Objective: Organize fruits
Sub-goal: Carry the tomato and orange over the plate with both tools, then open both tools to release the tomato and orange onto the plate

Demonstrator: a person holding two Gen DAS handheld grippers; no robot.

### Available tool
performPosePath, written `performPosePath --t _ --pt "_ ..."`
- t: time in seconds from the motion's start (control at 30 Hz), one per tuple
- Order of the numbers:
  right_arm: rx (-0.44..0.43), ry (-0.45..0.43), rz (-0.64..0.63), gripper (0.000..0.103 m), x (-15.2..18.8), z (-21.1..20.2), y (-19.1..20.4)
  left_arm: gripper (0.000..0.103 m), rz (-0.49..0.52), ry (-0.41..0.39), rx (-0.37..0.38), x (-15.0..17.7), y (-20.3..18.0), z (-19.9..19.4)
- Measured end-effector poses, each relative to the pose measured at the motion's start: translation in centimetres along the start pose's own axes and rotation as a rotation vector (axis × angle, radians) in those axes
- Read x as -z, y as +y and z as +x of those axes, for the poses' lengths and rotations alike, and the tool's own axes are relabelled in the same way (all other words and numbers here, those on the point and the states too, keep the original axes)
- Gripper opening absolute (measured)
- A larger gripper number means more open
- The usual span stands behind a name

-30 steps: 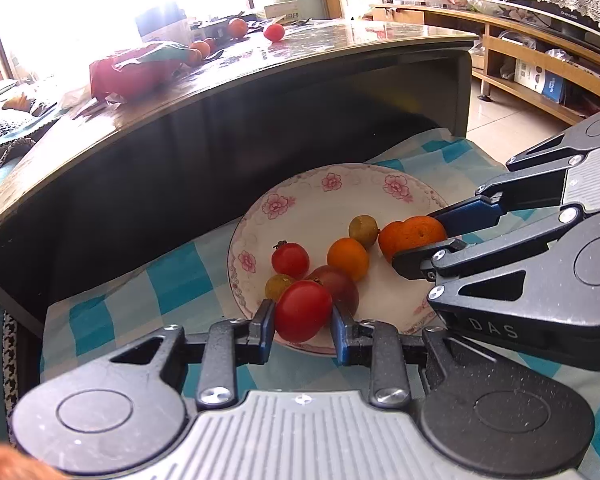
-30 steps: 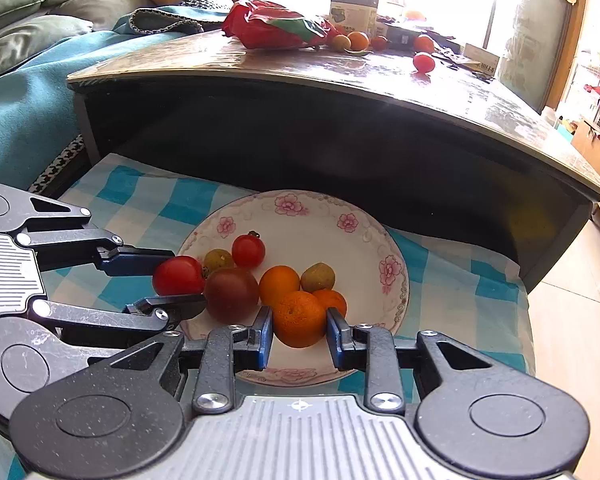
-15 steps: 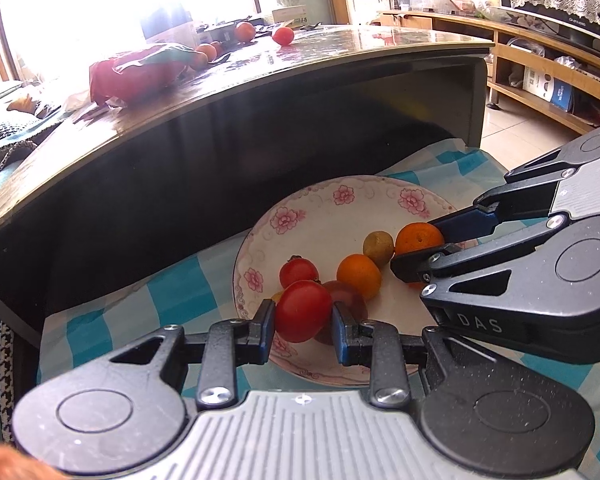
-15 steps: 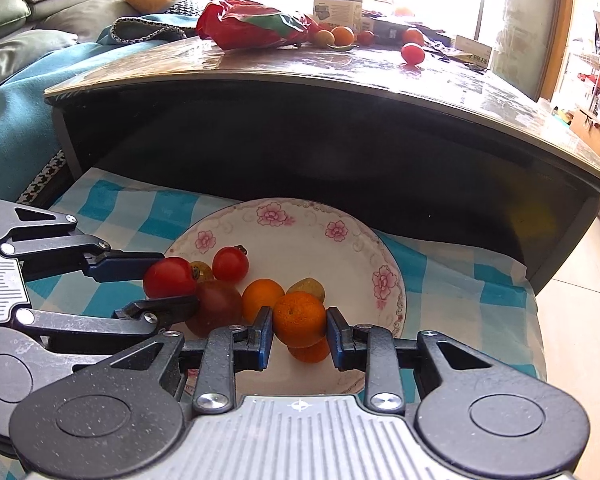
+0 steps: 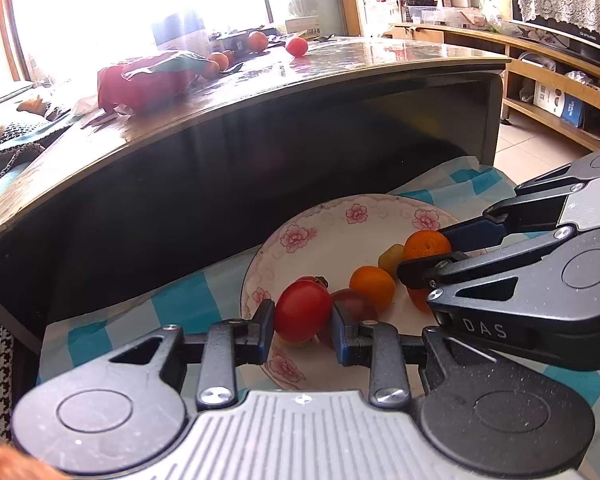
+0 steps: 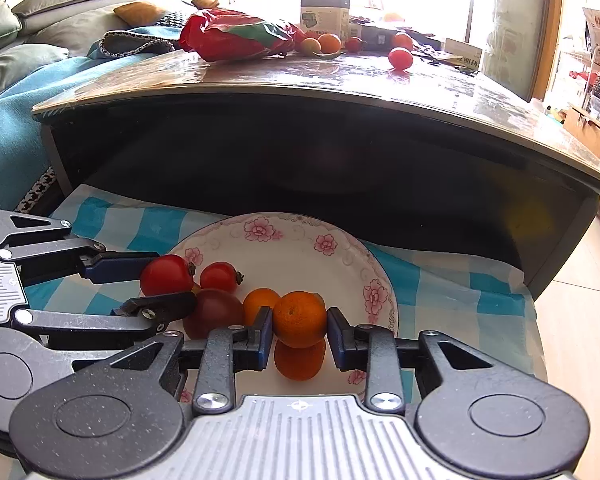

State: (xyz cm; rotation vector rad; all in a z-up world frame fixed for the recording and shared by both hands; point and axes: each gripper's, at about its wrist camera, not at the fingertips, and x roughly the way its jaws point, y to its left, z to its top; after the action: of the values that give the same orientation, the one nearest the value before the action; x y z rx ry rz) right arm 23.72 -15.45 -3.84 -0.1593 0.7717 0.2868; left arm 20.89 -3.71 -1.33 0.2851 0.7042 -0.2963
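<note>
A flowered white plate (image 5: 332, 236) (image 6: 296, 248) lies on a blue-checked cloth below a dark table. My left gripper (image 5: 302, 314) (image 6: 156, 284) is shut on a red tomato (image 5: 302, 310) (image 6: 166, 276), held above the plate's near rim. My right gripper (image 6: 300, 322) (image 5: 424, 256) is shut on an orange mandarin (image 6: 300, 318) (image 5: 426, 244), lifted over the plate. On the plate remain a small red tomato (image 6: 219, 277), a dark purple tomato (image 6: 214, 312) (image 5: 356, 304), an orange fruit (image 5: 372, 285) (image 6: 260, 302), another mandarin (image 6: 300, 362) and a yellowish fruit (image 5: 391, 258).
The glossy tabletop (image 6: 340, 80) (image 5: 340, 64) overhangs the plate and carries a red bag (image 6: 236, 34) (image 5: 140, 80), a carton (image 6: 325, 6) and several loose tomatoes and oranges (image 6: 400, 58) (image 5: 297, 46). A sofa (image 6: 40, 20) is left; shelves (image 5: 560, 92) stand right.
Both grippers have risen off the plate, the left carrying the red tomato and the right carrying the mandarin. The other fruits stay on the plate.
</note>
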Motion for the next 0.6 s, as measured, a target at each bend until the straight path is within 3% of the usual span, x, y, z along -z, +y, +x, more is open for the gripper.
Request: performPosePath --t 0.6 --pt "-0.011 -0.040 0.049 0.031 -0.5 -0.8 -1.1 0.040 -0.056 -0.009 0.039 0.1 0.7 -0.1"
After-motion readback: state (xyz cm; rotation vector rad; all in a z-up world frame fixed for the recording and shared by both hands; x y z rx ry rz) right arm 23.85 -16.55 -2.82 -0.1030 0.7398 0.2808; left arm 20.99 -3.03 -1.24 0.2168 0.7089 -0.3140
